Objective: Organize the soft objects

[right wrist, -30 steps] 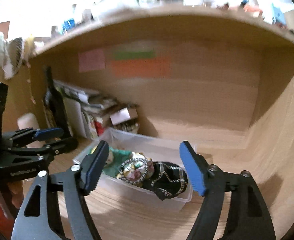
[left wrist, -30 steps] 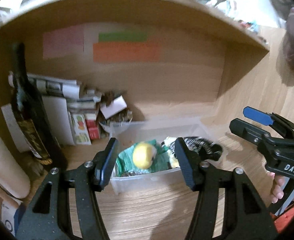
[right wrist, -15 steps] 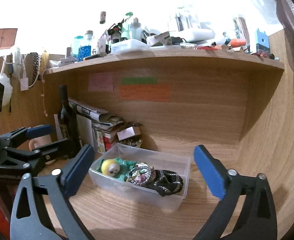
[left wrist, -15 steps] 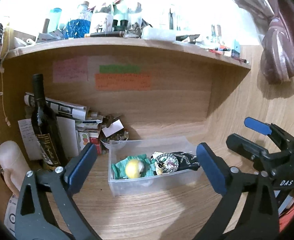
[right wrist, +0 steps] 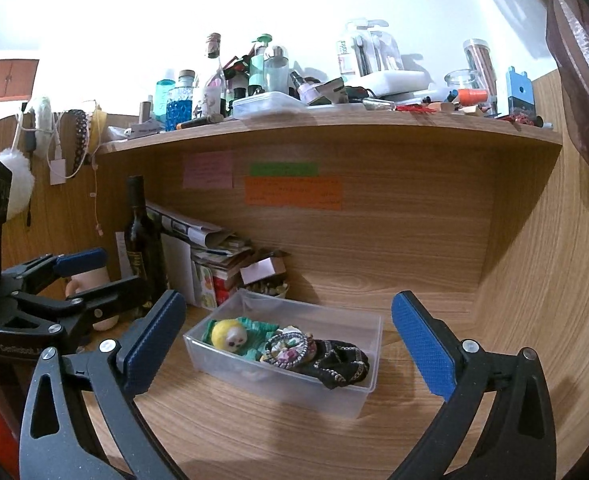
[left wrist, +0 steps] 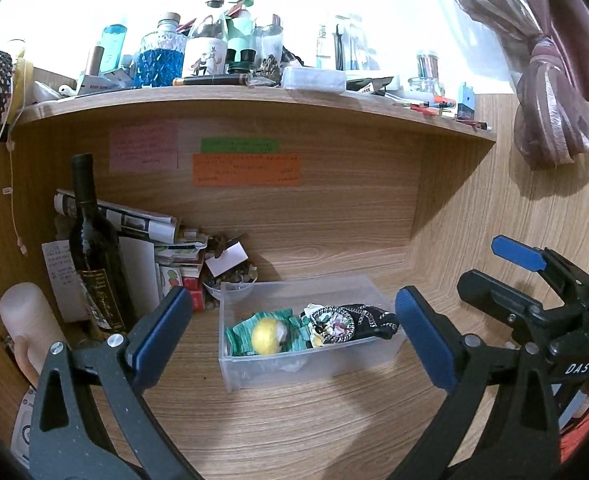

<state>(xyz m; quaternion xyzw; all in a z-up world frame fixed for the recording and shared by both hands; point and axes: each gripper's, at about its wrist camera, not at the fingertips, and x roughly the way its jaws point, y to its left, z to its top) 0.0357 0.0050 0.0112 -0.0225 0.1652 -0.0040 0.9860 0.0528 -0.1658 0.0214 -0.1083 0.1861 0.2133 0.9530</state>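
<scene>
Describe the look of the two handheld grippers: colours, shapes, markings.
Both are black clamp-style tools with triangular cut-outs in the arms and silver rivets. The left gripper and right gripper each end in flat blue textured pads. In the left wrist view, white letters "DAS" mark the right gripper's body. An orange-red sleeve shows behind it.

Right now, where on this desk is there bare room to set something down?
Bare wood lies right of the clear bin toward the side wall, and in front of it. The back-left corner is crowded: wine bottle, stacked papers.
</scene>
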